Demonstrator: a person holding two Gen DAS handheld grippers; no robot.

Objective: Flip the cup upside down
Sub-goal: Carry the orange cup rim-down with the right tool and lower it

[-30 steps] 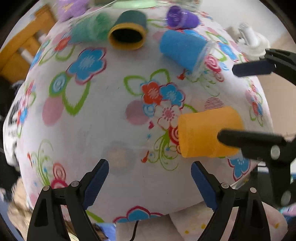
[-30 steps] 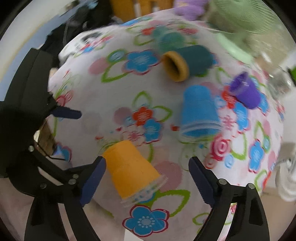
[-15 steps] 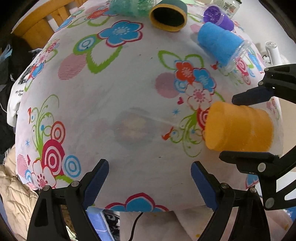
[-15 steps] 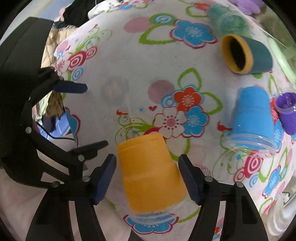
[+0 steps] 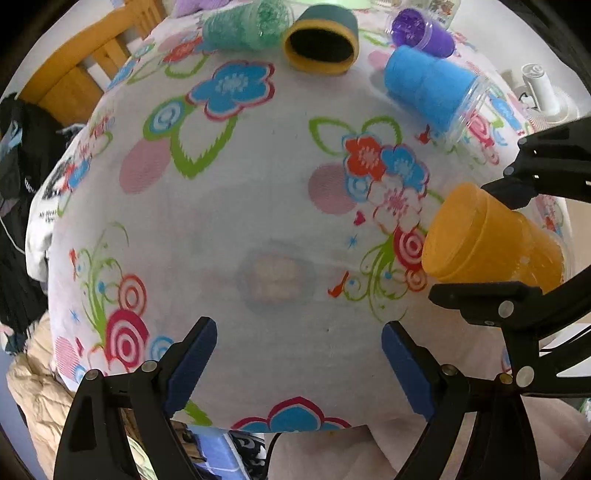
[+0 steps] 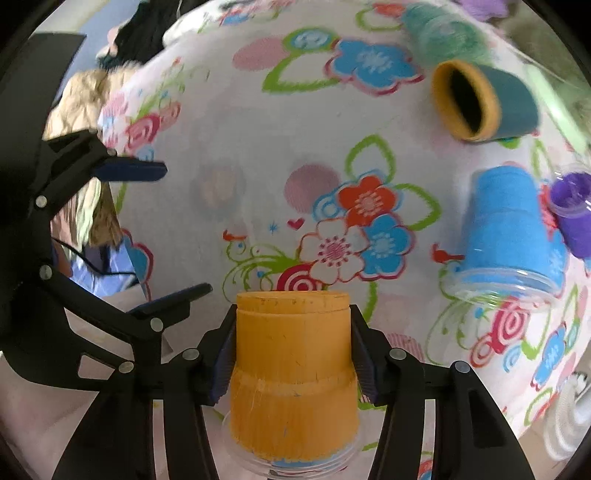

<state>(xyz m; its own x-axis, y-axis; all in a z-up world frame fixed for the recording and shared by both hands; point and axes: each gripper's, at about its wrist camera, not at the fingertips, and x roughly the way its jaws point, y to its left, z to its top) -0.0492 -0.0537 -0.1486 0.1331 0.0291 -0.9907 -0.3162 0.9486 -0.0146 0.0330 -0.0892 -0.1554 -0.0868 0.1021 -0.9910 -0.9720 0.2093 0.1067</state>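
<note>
Right now the orange cup [image 6: 291, 373] sits between the two blue-padded fingers of the right gripper [image 6: 291, 354], which are closed in on it so that both pads press against its sides about midway along the body. Its closed base points away from the camera toward the floral tablecloth [image 6: 258, 206], and its clear rim is at the bottom of the right wrist view, nearest the camera. From the left wrist view the same orange cup [image 5: 491, 240] appears at the right edge of the table, tilted with its base toward the table's centre, one black finger of the right gripper [image 5: 495, 236] above it and one below. Whether the cup touches the cloth cannot be told.

The left gripper [image 5: 299, 358] hangs over the near edge of the table with its jaws spread wide and nothing between them; its pads touch no object.

Farther out on the cloth, a blue cup [image 6: 509, 236] lies on its side with its clear rim facing the near edge, and a purple cup [image 6: 572, 218] lies just beside it. Beyond those, a teal cup with a yellow rim [image 6: 480, 103] lies on its side, its dark mouth showing, and a green fuzzy cup [image 5: 243, 26] lies near it at the far edge. A wooden chair [image 5: 74, 74] stands past the table's left corner.
</note>
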